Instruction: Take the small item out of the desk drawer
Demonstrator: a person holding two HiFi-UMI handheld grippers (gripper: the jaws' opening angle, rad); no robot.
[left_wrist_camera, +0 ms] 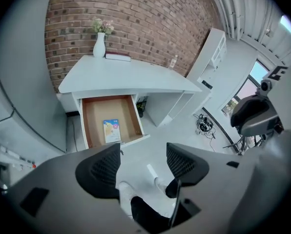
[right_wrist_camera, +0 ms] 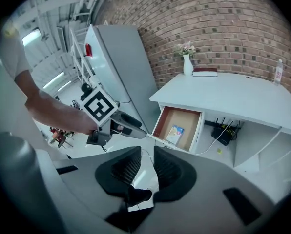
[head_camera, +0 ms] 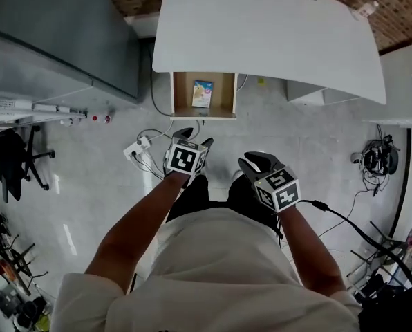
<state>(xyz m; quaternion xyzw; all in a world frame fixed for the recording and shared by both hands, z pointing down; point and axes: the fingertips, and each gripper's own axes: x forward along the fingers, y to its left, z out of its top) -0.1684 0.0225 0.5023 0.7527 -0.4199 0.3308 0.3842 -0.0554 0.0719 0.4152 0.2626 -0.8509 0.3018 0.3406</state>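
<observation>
The left gripper (head_camera: 194,137) hangs released, jaws wide apart, empty; the right gripper (head_camera: 251,161) is barely parted, empty too; both are well short of the open drawer (head_camera: 230,92) under the counter (head_camera: 275,40); the packet (head_camera: 202,93) lies flat inside, long axis front-to-back; its print is unreadable.

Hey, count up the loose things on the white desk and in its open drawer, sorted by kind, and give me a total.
Vase with flowers: 1
Book: 1
Bottle: 1
Small flat packet, lying in the drawer: 1
Total: 4
</observation>
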